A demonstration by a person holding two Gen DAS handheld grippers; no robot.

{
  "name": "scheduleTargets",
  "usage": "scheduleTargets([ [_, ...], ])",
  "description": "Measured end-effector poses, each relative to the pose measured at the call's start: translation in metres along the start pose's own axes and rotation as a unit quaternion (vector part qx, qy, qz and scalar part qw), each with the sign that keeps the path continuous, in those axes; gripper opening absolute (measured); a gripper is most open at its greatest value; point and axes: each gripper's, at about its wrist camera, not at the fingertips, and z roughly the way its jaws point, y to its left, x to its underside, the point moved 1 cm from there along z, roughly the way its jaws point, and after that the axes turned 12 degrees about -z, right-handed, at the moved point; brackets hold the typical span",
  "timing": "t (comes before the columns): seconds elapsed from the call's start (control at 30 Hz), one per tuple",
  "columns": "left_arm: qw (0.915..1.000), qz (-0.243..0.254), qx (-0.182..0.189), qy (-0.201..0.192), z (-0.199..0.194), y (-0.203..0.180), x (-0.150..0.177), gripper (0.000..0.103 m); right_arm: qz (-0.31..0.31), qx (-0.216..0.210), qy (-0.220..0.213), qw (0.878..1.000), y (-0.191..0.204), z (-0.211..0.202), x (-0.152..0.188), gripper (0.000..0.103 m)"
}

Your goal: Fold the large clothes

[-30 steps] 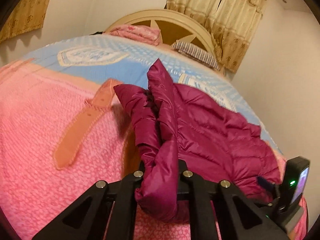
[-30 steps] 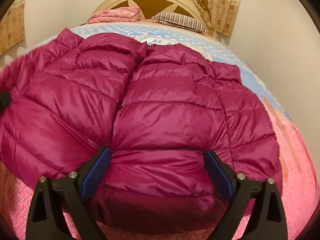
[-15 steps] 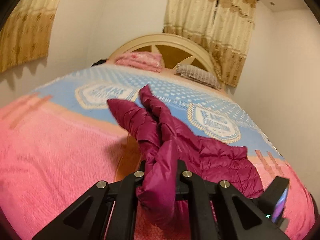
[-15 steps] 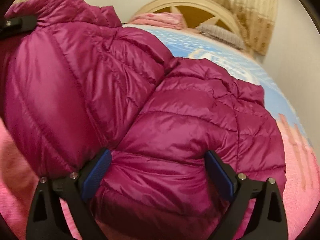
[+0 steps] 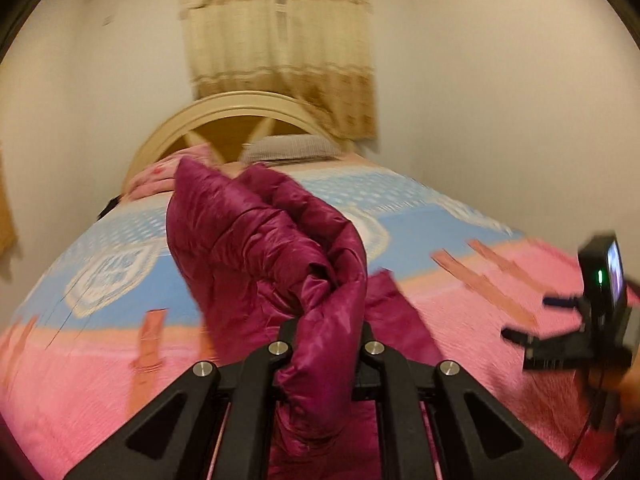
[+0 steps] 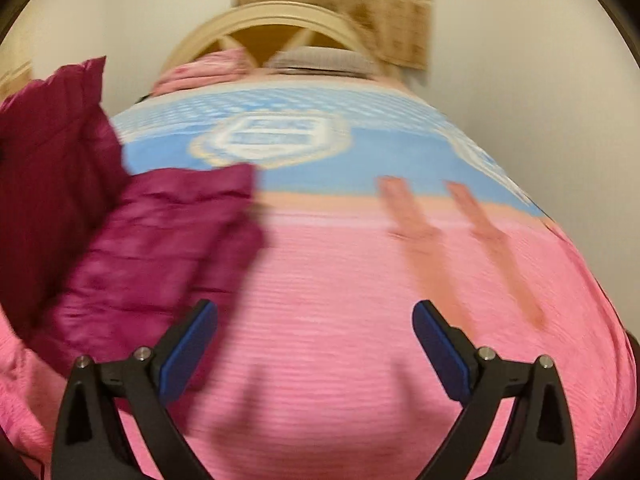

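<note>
A magenta puffer jacket (image 5: pixel 264 248) is bunched and lifted above the bed. My left gripper (image 5: pixel 326 340) is shut on a fold of it, and the jacket rises in a hump in front of the fingers. In the right wrist view the jacket (image 6: pixel 152 240) lies and hangs at the left. My right gripper (image 6: pixel 316 340) is open and empty over the pink bedspread, to the right of the jacket; its left pad (image 6: pixel 188 352) is near the jacket's edge. The right gripper also shows at the right edge of the left wrist view (image 5: pixel 576 340).
The bed has a pink and blue bedspread (image 6: pixel 360 280). A cream headboard (image 5: pixel 236 116), a striped pillow (image 5: pixel 288 148) and a folded pink blanket (image 5: pixel 160 176) are at the far end. Walls close in on both sides, with a curtain (image 5: pixel 280 40) behind.
My left gripper has lifted the jacket and swung it left and up. My right gripper has come off the jacket and now faces bare bedspread to its right. Both views are motion-blurred.
</note>
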Motion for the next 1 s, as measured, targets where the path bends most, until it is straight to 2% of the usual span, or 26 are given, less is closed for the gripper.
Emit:
scheduleTargets([
  [0.07, 0.9992, 0.025, 0.016, 0.026, 0.016, -0.022, 0.012, 0.007, 0.015, 0.019, 0.011, 1.000, -0.027, 0.004, 0.009, 0.100],
  [0.17, 0.9960, 0.067, 0.019, 0.055, 0.041, -0.048, 0.037, 0.007, 0.043, 0.034, 0.029, 0.998, -0.060, 0.007, 0.027, 0.100],
  [0.27, 0.9906, 0.113, 0.003, 0.077, 0.060, -0.067, 0.065, 0.008, 0.068, 0.041, 0.035, 0.996, -0.076, 0.003, 0.034, 0.100],
  [0.4, 0.9835, 0.162, -0.030, 0.075, 0.067, -0.084, 0.084, 0.014, 0.086, 0.036, 0.038, 0.995, -0.084, 0.008, 0.041, 0.100],
  [0.43, 0.9829, 0.165, -0.034, 0.075, 0.067, -0.086, 0.085, 0.016, 0.089, 0.033, 0.039, 0.995, -0.085, 0.007, 0.045, 0.100],
  [0.53, 0.9825, 0.164, -0.028, 0.083, 0.064, -0.093, 0.082, 0.037, 0.095, 0.018, 0.046, 0.994, -0.082, 0.013, 0.050, 0.100],
  [0.6, 0.9832, 0.165, -0.020, 0.076, 0.056, -0.103, 0.080, 0.062, 0.102, 0.006, 0.051, 0.993, -0.081, 0.017, 0.054, 0.100],
  [0.67, 0.9841, 0.165, -0.012, 0.065, 0.048, -0.115, 0.077, 0.074, 0.099, 0.000, 0.053, 0.994, -0.078, 0.022, 0.054, 0.100],
  [0.83, 0.9881, 0.149, 0.015, 0.036, 0.011, -0.120, 0.053, 0.075, 0.104, 0.003, 0.051, 0.993, -0.082, 0.023, 0.056, 0.100],
  [0.93, 0.9904, 0.138, 0.013, -0.005, -0.020, -0.100, 0.034, 0.076, 0.104, 0.002, 0.050, 0.993, -0.083, 0.023, 0.056, 0.100],
  [1.0, 0.9922, 0.123, -0.006, -0.019, -0.027, -0.079, 0.025, 0.084, 0.105, 0.001, 0.048, 0.993, -0.080, 0.021, 0.053, 0.100],
])
